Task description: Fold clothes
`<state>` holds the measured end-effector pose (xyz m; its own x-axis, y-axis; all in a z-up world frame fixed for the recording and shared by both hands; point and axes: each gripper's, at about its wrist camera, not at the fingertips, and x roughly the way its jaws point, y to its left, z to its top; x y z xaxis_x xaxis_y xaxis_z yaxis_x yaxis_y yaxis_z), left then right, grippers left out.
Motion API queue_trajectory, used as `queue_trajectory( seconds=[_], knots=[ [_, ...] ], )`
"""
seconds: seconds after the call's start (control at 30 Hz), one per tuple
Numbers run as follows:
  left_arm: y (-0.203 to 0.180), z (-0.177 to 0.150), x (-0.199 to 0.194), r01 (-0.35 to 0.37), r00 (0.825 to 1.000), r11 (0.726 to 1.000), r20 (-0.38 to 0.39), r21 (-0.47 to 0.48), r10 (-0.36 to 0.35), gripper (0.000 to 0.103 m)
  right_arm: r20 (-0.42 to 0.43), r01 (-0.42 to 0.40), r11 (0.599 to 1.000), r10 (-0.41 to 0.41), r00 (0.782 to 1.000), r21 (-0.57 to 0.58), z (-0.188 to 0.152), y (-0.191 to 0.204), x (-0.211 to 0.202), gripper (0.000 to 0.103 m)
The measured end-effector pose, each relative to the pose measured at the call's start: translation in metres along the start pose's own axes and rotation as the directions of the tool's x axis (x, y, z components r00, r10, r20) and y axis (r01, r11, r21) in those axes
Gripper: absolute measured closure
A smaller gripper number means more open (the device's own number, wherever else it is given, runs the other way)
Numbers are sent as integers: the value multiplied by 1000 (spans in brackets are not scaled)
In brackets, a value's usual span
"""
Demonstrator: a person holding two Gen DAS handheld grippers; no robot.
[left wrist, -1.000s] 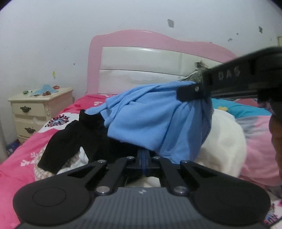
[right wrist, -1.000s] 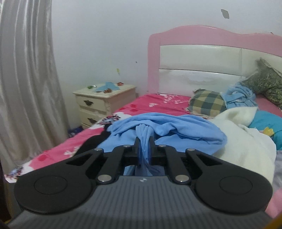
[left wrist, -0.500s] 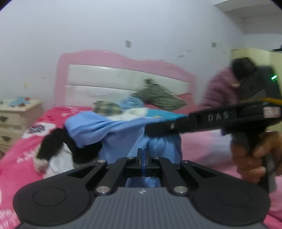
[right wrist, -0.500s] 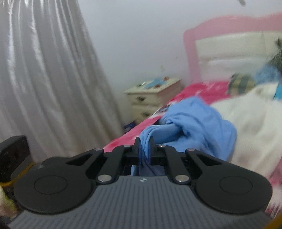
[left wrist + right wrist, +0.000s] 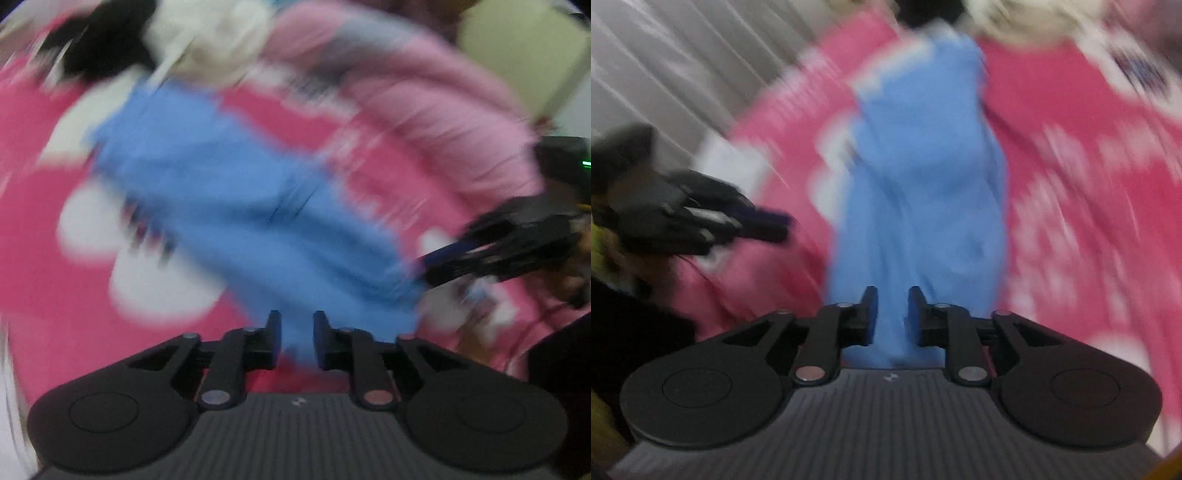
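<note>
A light blue garment (image 5: 240, 206) lies stretched over the pink bedcover (image 5: 44, 277), and both views are badly blurred. My left gripper (image 5: 297, 317) points down at the garment's near edge. Its jaws are opening, with blue cloth still lying between them. In the right wrist view the same blue garment (image 5: 923, 166) runs away from my right gripper (image 5: 893, 295). That gripper's jaws are also opening around a strip of the cloth. Each gripper shows in the other's view: the right gripper (image 5: 424, 266) at the cloth's right corner, the left gripper (image 5: 775, 225) off to the left.
A black garment (image 5: 107, 44) and a white blanket (image 5: 207, 33) lie heaped at the far end of the bed. A pale pink quilt (image 5: 424, 92) lies to the right, with a pale yellow cabinet (image 5: 517, 48) beyond. A grey curtain (image 5: 665, 55) hangs past the bed's edge.
Both grippers swung from looking level at the headboard to pointing down at the bed, dragging the blue garment off the pile and out flat. Their jaws have parted from a tight pinch.
</note>
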<state>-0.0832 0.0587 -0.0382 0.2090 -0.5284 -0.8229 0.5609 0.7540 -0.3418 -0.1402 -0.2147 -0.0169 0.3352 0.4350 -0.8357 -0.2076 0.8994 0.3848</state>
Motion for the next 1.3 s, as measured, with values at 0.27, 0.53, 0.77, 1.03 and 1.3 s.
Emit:
queue_trajectory(
  seconds=[0.27,0.53,0.77,1.03,1.3],
  knots=[
    [41,29,-8,-174,967,982,174,-78,185,47,283,165,956,-93,955,-243,37,17,-44,1],
    [111,78,30,-170,950,925,194,-339,246,46,377,197,959,-110,920,-202,98,9,-13,1],
    [121,91,59,-138,943,894,220,-425,250,93,286,170,958,-101,953,-231,54,8,22,7],
    [78,115,13,-6,913,934,378,-358,151,97,219,231,942,-178,959,-244,36,9,47,87],
    [-12,211,-11,289,854,957,458,-26,-245,92,330,249,968,-244,912,29,31,-36,2,98]
  ],
)
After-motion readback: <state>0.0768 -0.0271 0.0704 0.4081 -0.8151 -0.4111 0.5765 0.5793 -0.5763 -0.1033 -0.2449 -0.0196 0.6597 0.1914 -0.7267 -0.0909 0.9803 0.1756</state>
